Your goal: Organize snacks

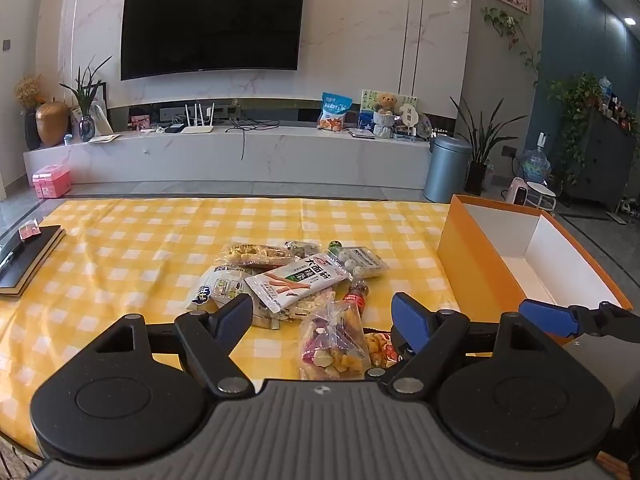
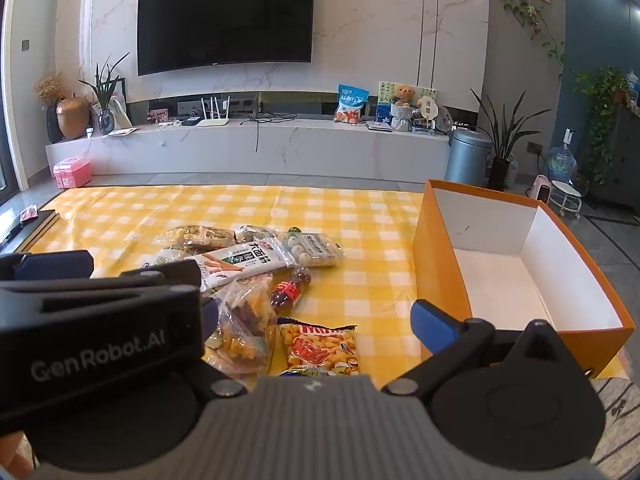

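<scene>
A pile of snacks lies on the yellow check tablecloth [image 1: 140, 240]: a white packet [image 1: 296, 280], a clear bag of mixed pieces [image 1: 332, 340], a small cola bottle [image 1: 356, 296] and a pack of round white sweets [image 2: 316, 248]. An orange-yellow crisp bag [image 2: 320, 346] lies nearest me. My left gripper [image 1: 322, 316] hangs open just short of the pile, the clear bag between its fingers but untouched. My right gripper [image 2: 320, 320] is open too, close beside the left one, whose body [image 2: 100, 320] hides its left finger. An open orange box [image 2: 440, 248], white inside, stands to the right.
A dark book [image 1: 28, 256] with a small red item on it lies at the table's left edge. Beyond the table are a low marble TV bench [image 1: 240, 156], a metal bin [image 1: 446, 168] and potted plants [image 1: 480, 144].
</scene>
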Demonstrator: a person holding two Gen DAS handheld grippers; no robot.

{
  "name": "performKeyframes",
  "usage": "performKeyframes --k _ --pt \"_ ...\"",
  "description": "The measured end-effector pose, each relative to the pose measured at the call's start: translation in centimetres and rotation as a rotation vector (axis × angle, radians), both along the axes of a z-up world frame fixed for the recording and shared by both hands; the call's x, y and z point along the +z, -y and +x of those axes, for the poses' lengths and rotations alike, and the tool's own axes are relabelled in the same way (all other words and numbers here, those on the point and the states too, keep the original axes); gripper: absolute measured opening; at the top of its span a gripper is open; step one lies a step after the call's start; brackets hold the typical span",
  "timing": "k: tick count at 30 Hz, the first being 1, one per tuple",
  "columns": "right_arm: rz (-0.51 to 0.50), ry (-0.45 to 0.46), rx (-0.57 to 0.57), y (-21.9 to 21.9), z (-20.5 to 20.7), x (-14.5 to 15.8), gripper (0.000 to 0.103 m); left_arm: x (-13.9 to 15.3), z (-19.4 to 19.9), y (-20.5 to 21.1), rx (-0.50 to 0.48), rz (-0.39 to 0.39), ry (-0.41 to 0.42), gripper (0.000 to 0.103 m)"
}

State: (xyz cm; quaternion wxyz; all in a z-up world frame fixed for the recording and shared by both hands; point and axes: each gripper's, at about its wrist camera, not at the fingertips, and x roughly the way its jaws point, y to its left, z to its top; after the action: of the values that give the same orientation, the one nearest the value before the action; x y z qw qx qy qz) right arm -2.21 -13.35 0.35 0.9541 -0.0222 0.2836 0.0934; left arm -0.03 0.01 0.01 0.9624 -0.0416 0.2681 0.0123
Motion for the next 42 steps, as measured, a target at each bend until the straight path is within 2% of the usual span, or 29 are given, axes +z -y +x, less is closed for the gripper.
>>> performKeyframes --k 4,14,22,42 --pt "-0.001 -0.004 0.001 -0.05 0.04 0.18 0.1 0.06 -0.09 -0.28 -0.005 -0.022 -0.007 0.092" --pt "-0.013 -0.019 0.013 -0.46 0.34 -0.4 0.1 -0.22 0.3 -0.06 -0.003 0.005 -0.024 0.092" --pt "0.03 -0.038 0.024 -0.57 0.32 -0.22 0.1 -0.47 0.23 -0.12 0.001 0.001 -0.022 0.092" --pt "-0.007 -0.04 0.001 -1.01 0.26 -0.17 0.1 -0.4 0.47 -0.7 0.006 -0.021 -0.05 0.092"
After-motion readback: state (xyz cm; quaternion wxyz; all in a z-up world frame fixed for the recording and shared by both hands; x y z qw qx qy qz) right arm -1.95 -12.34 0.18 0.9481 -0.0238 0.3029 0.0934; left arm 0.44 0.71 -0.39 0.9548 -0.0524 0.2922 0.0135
